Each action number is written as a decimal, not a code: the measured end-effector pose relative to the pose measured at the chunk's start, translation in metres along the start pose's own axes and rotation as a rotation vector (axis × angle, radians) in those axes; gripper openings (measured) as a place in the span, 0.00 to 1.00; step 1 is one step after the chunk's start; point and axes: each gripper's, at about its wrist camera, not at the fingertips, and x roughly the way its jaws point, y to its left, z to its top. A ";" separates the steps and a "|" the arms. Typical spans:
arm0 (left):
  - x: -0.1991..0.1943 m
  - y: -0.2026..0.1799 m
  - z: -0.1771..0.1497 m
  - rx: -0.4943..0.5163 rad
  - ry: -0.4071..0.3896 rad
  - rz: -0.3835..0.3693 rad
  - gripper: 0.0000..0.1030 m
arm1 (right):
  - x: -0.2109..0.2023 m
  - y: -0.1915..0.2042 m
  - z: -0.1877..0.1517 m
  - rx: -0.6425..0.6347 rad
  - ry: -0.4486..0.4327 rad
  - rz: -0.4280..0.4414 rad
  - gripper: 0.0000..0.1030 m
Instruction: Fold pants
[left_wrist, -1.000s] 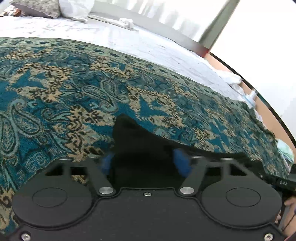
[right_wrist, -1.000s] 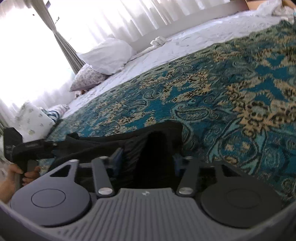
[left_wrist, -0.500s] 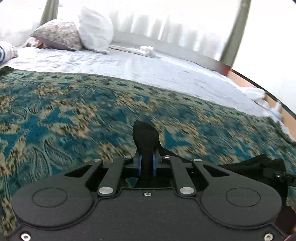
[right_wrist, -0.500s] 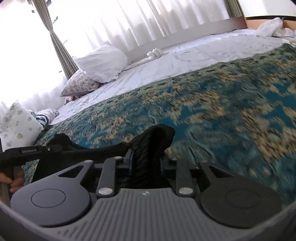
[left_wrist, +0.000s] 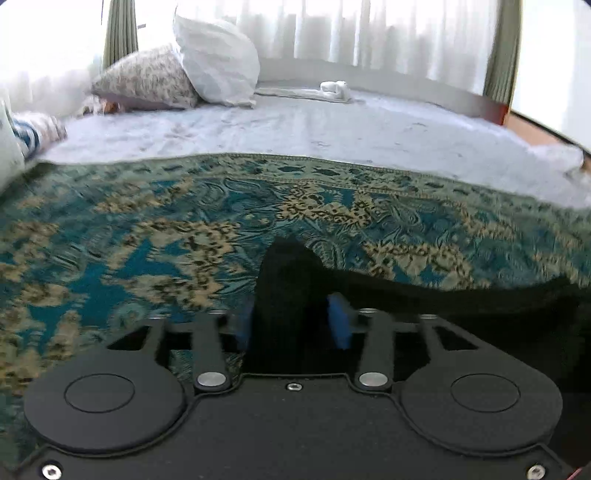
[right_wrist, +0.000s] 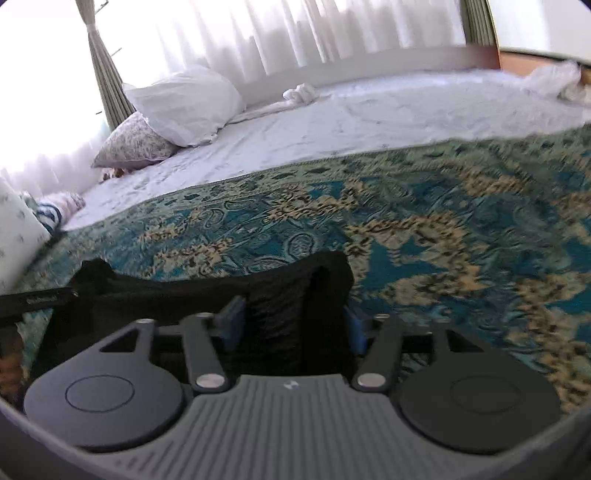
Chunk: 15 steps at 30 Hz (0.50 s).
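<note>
The black pants (left_wrist: 291, 291) hang between my two grippers above a teal and gold paisley bedspread (left_wrist: 147, 236). My left gripper (left_wrist: 291, 325) is shut on one corner of the pants, which sticks up between its blue pads (left_wrist: 338, 325). The fabric stretches off to the right. In the right wrist view, my right gripper (right_wrist: 291, 325) is shut on the other corner of the pants (right_wrist: 295, 295), and the fabric runs left toward the left gripper's handle (right_wrist: 37, 299). The rest of the pants is hidden below the gripper bodies.
The bedspread (right_wrist: 443, 236) covers the near part of a bed with a white sheet (left_wrist: 332, 129). A white pillow (left_wrist: 218, 55) and a patterned pillow (left_wrist: 144, 81) lie at the far left. A rolled white cloth (left_wrist: 336, 88) sits near the window curtains.
Both grippers went from open around the pants' edge to shut on it, then lifted it. The views tilted up, showing more of the bed and window.
</note>
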 end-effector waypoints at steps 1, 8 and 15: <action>-0.009 -0.002 -0.003 0.023 -0.007 0.005 0.48 | -0.008 0.002 -0.002 -0.020 -0.017 -0.023 0.77; -0.069 -0.016 -0.042 0.108 -0.011 -0.042 0.58 | -0.070 0.034 -0.031 -0.175 -0.083 -0.143 0.82; -0.131 -0.023 -0.096 0.063 -0.006 -0.100 0.73 | -0.116 0.074 -0.086 -0.167 -0.115 -0.127 0.85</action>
